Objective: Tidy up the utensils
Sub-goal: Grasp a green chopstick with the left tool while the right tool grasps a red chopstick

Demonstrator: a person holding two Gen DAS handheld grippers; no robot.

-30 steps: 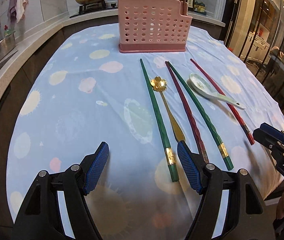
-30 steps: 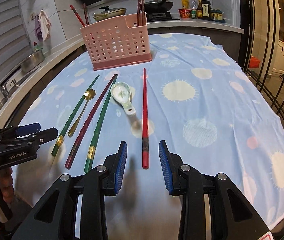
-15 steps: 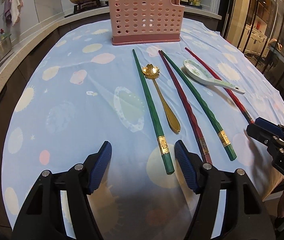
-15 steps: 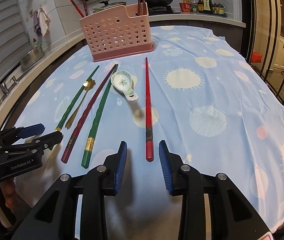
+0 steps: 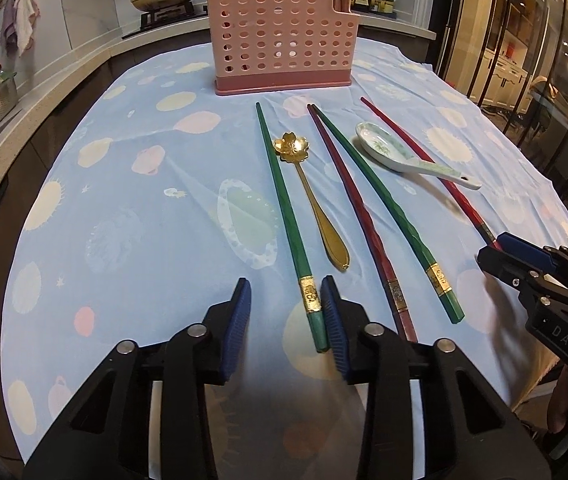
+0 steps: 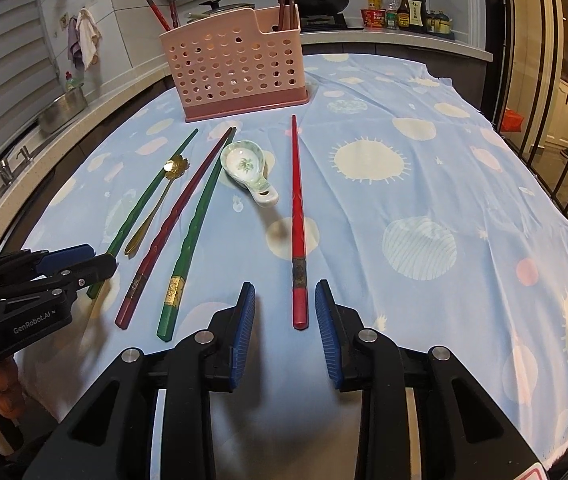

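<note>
While both my jaws are closing, left gripper brackets the green chopstick, right gripper the red chopstick; neither pinched yet. Pad contact unclear.

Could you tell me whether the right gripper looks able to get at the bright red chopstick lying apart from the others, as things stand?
Probably yes. The right gripper is closing with the bright red chopstick's near end between its jaws, and nothing lies in the way; the ceramic spoon sits clear to the side.
</note>
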